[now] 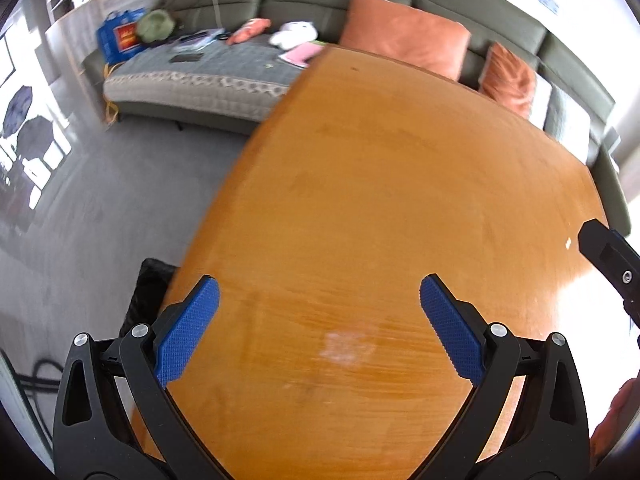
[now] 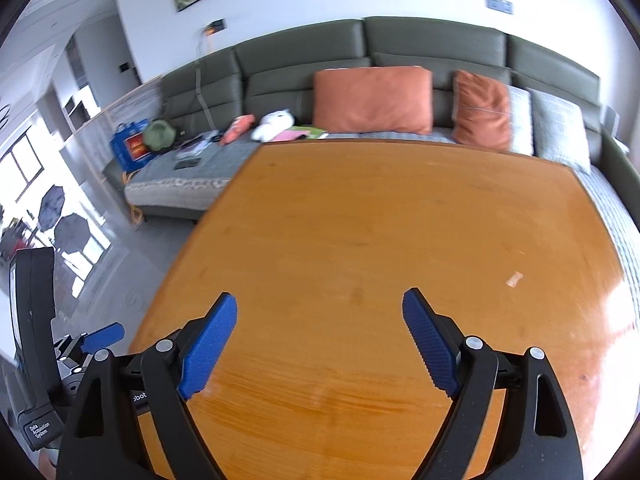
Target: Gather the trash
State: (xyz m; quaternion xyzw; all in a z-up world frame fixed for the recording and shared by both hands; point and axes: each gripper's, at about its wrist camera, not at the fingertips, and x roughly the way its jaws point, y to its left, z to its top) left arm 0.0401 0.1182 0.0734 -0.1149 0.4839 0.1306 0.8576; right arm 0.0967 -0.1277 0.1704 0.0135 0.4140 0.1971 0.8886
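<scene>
A small pale scrap of trash (image 2: 514, 279) lies on the orange wooden table (image 2: 360, 220), right of centre; in the left wrist view it shows as a tiny speck (image 1: 567, 243) near the table's right edge. My right gripper (image 2: 320, 312) is open and empty above the table's near part, left of and nearer than the scrap. My left gripper (image 1: 319, 292) is open and empty over the table (image 1: 380, 200) near its left edge. One finger of the right gripper (image 1: 608, 252) shows at the right of the left wrist view. The left gripper's blue fingertip (image 2: 102, 336) shows at the left of the right wrist view.
A grey-green sofa (image 2: 400, 52) runs behind the table with orange cushions (image 2: 372, 98), a white plush toy (image 2: 274, 124), pink paper (image 2: 296, 135) and a blue bag (image 2: 130, 146). Grey floor (image 1: 100, 208) lies left of the table. A black object (image 1: 150, 288) sits under the table's left edge.
</scene>
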